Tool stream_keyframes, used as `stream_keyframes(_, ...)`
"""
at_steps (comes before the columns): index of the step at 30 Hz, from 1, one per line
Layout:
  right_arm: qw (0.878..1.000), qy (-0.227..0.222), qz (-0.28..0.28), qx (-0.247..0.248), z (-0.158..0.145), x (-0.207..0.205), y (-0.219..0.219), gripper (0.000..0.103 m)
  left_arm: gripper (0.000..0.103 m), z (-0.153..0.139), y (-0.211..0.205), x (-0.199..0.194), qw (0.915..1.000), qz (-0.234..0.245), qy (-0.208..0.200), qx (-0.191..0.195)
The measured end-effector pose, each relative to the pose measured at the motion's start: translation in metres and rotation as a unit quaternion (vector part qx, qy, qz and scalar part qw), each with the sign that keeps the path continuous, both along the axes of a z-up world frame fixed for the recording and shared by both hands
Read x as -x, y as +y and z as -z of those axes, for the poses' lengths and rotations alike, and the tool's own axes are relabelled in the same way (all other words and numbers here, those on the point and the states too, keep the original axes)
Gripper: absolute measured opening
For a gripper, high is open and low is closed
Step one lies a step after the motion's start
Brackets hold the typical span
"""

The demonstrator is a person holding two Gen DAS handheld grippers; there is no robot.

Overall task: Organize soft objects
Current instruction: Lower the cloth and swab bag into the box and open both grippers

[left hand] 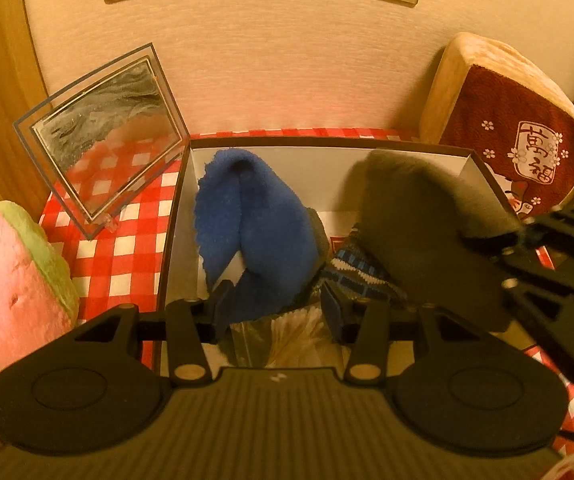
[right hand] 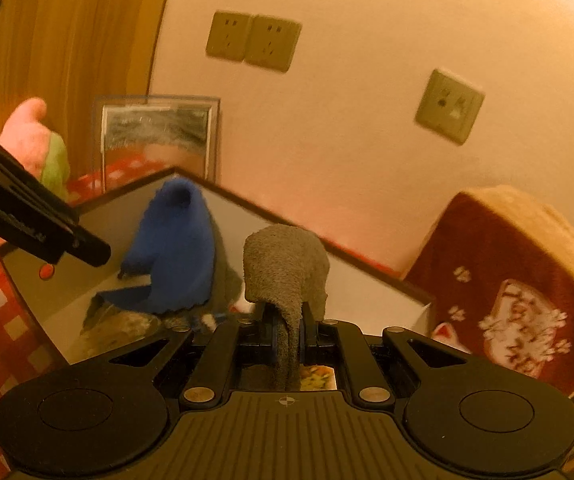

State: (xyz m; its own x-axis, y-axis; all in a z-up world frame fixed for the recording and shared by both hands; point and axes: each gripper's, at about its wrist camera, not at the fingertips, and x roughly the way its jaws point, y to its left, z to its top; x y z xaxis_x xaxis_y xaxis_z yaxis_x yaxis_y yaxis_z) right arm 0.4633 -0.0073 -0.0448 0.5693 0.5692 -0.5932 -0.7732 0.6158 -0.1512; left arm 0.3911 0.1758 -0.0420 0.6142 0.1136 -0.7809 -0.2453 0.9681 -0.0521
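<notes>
My right tool point(right hand: 289, 322) is clamped narrow on a fold of the grey cloth point(right hand: 285, 268), which hangs bunched above the open box point(right hand: 383, 276), over its right half and not yet set down. My left tool point(left hand: 275, 308) stands wide with nothing pressed between its pads; the lower end of the blue cloth point(left hand: 253, 224) lies just beyond its fingers, resting in the left half of the box against the back wall. A striped knit piece point(left hand: 357, 270) sits in the box between the two cloths, and a clear bag point(left hand: 287, 340) of pale contents lies at the near wall. So I judge the job partly done: blue cloth and knit are in, grey is on its way, and the watermelon plush point(left hand: 11, 280) left of the box and the red cushion point(left hand: 511, 136) right of it remain outside, if they count. A glass frame point(left hand: 107, 136) stands tilted just left of the box on the checked bench point(left hand: 119, 248), close enough to knock. The heaped blue cloth leaves little room.
</notes>
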Motion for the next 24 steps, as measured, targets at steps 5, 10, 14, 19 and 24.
stream_keyframes(5, 0.997, 0.075, -0.014, -0.029, 0.008, -0.008, 0.013, 0.01, 0.045, -0.001, 0.002, 0.003, 1.0, -0.003, 0.0, 0.0)
stream_keyframes(10, 0.991, 0.121, -0.019, -0.044, 0.009, -0.011, 0.02, 0.018, 0.045, -0.002, 0.006, 0.006, 1.0, -0.008, -0.001, -0.001)
stream_keyframes(14, 0.987, 0.145, -0.024, -0.061, 0.007, -0.01, 0.018, 0.056, 0.045, -0.003, 0.006, 0.008, 1.0, -0.009, -0.001, 0.001)
stream_keyframes(19, 0.983, 0.165, -0.02, -0.076, 0.005, -0.012, 0.016, 0.063, 0.045, -0.002, 0.005, 0.009, 1.0, -0.007, 0.002, 0.0)
stream_keyframes(24, 0.979, 0.182, -0.018, -0.09, 0.004, -0.013, 0.008, 0.069, 0.045, -0.004, 0.004, 0.012, 1.0, -0.006, 0.002, 0.002)
